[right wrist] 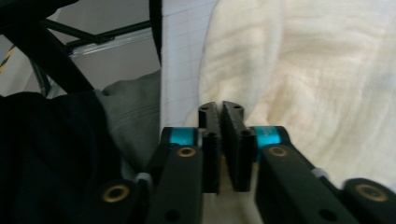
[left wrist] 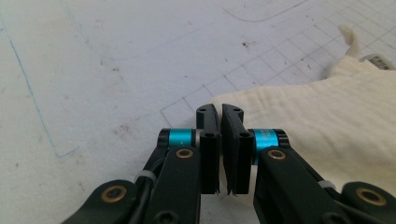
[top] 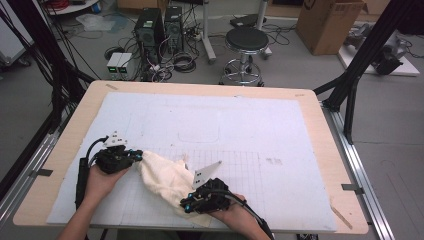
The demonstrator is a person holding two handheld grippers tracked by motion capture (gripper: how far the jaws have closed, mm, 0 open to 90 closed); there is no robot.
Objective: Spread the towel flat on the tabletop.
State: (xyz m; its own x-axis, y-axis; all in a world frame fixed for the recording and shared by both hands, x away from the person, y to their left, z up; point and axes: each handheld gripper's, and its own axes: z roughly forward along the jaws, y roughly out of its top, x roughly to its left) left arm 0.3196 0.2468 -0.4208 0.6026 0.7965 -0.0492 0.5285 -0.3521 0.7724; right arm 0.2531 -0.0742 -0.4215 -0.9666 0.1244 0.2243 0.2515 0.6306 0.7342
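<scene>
Cloth: a cream-coloured cloth [top: 167, 180] lies crumpled on the white gridded mat [top: 280, 200], stretched between the two grippers.
Left gripper: the left gripper [top: 134, 155] is at the left end of the cloth. In the left gripper view its jaws are pressed nearly together, and the cloth edge [left wrist: 327, 121] reaches in at the tips from the right. It seems to pinch a thin edge, but the fabric inside the gap I cannot see clearly.
Right gripper: the right gripper [top: 186, 206] is at the near end of the cloth, by the table's front edge. Its jaws stand close together with the cloth [right wrist: 317, 93] directly ahead and under the tips; whether the pads really press it I cannot tell.
Hands: the left hand [top: 102, 180] and the right hand [top: 235, 217] each hold one gripper from behind.
Tag: a small tab [left wrist: 351, 38] sticks up from the far cloth end, beyond the left gripper.
</scene>
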